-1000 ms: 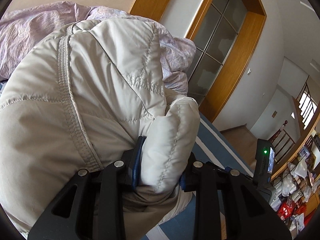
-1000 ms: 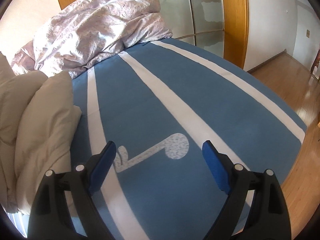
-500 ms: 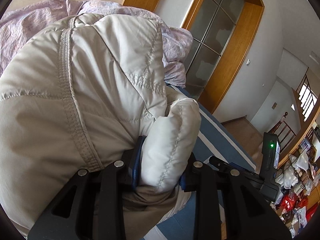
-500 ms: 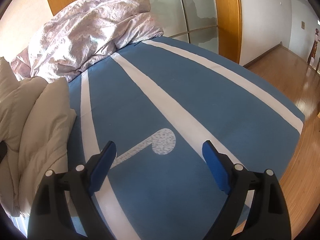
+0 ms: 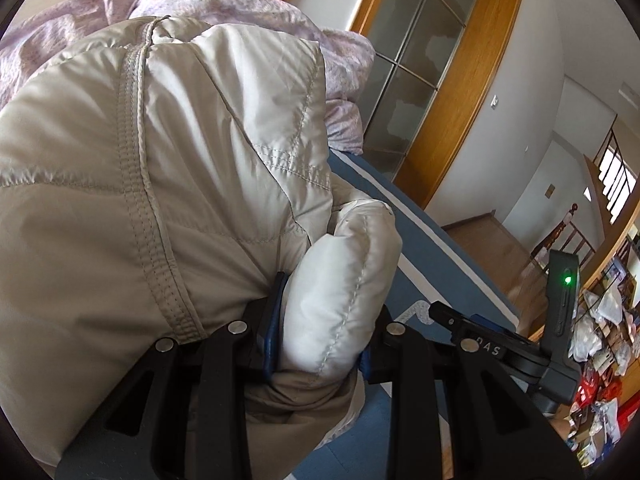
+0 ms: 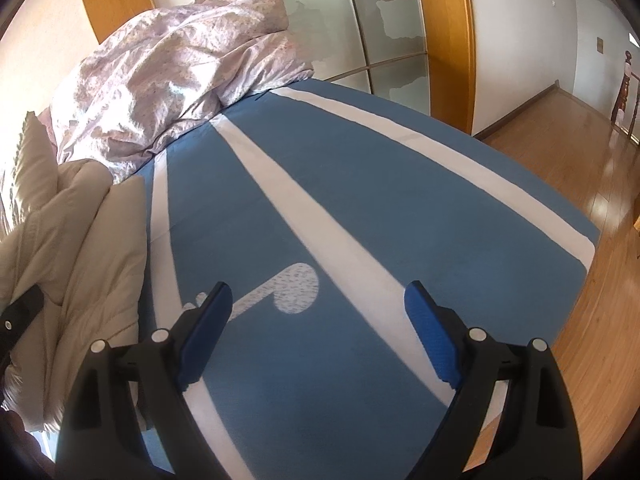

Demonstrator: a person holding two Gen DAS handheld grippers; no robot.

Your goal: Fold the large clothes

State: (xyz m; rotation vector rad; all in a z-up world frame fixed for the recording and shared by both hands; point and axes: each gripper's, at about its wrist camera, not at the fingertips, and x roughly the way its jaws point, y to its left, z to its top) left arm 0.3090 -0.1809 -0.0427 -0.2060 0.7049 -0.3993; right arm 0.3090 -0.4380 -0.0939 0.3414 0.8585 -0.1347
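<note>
A beige quilted puffer jacket (image 5: 160,184) fills most of the left wrist view, bunched up and lifted. My left gripper (image 5: 320,340) is shut on a padded fold of the jacket (image 5: 340,292), which bulges between the blue pads. In the right wrist view the jacket (image 6: 72,248) hangs at the left edge over the blue bed. My right gripper (image 6: 318,304) is open and empty above the bed, right of the jacket. The right gripper's body also shows in the left wrist view (image 5: 500,348) at the lower right.
The bed (image 6: 400,208) has a blue cover with white stripes and a white note-shaped mark (image 6: 288,292). A crumpled lilac duvet (image 6: 172,80) lies at the head. Frosted glass doors (image 6: 360,20) in a wood frame stand behind. Wood floor (image 6: 560,140) lies right of the bed.
The left gripper has kept its hold on the jacket fold and tilted slightly. The right gripper has stayed open and drifted closer to the left gripper, over the bed.
</note>
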